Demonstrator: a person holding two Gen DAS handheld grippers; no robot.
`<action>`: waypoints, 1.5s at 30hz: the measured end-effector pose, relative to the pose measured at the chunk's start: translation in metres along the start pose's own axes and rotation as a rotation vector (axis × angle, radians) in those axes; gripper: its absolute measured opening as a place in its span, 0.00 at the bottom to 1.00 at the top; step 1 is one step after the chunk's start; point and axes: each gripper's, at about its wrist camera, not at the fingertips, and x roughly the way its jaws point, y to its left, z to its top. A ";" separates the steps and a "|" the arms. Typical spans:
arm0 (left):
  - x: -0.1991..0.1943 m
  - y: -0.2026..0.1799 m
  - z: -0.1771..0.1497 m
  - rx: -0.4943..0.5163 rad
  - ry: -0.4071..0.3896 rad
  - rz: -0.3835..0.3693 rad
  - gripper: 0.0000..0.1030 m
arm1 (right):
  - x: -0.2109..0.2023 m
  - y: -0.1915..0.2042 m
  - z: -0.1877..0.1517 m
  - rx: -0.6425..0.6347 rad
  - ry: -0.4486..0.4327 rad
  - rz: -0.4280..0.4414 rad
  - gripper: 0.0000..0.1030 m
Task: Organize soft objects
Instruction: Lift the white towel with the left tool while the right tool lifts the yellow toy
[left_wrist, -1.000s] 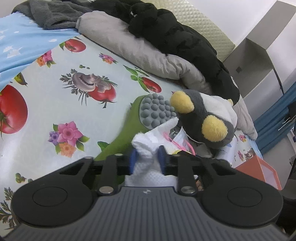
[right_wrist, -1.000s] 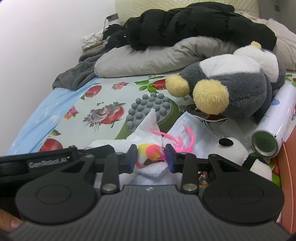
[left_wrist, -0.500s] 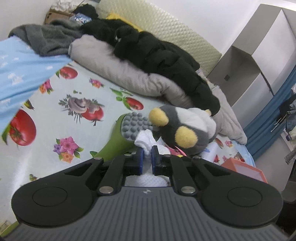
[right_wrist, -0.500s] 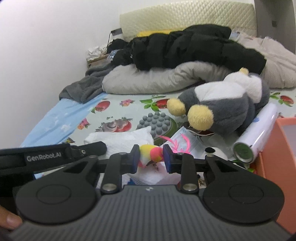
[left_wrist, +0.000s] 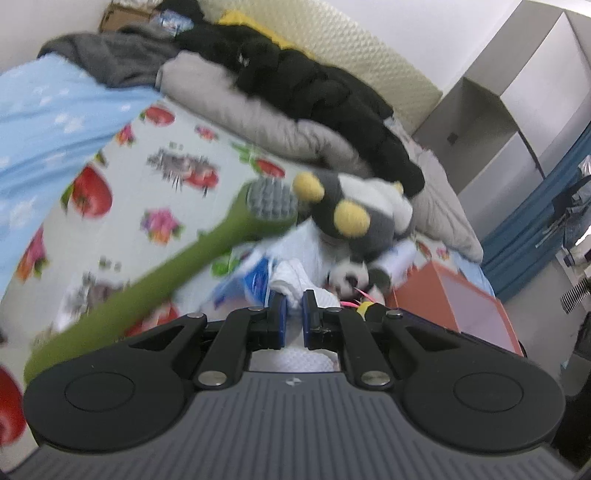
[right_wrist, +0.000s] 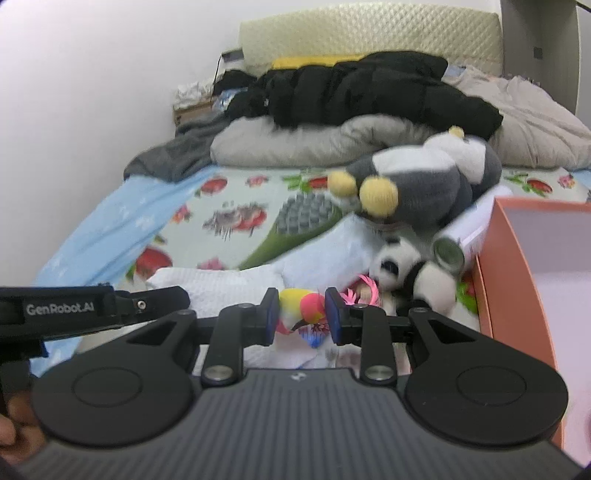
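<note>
Blurred: penguin plush (right_wrist: 424, 184), one; panda plush (right_wrist: 402, 266) below it, one.
Left gripper (left_wrist: 293, 314): clamped narrow on white cloth (left_wrist: 291, 280), lifted higher than before.
Right gripper (right_wrist: 301, 314): pinching yellow-pink toy (right_wrist: 303, 304) beside orange box (right_wrist: 517, 277), also raised.

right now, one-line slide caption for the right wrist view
Right gripper clamps a pink-and-yellow toy above the cluttered bed.

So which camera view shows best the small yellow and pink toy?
The right wrist view: the yellow and pink toy sits centred between the right gripper fingers, colours clear. The left wrist view shows only a small yellow part of it at the right, behind the gripper body.
</note>
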 end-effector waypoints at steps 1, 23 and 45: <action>-0.003 0.002 -0.006 -0.004 0.013 0.012 0.10 | -0.002 0.001 -0.005 -0.003 0.013 -0.001 0.30; 0.018 0.048 -0.049 -0.045 0.224 0.163 0.33 | 0.002 -0.004 -0.076 0.010 0.232 -0.052 0.30; 0.058 0.005 -0.070 0.414 0.269 0.251 0.66 | -0.003 -0.032 -0.094 0.044 0.237 -0.101 0.29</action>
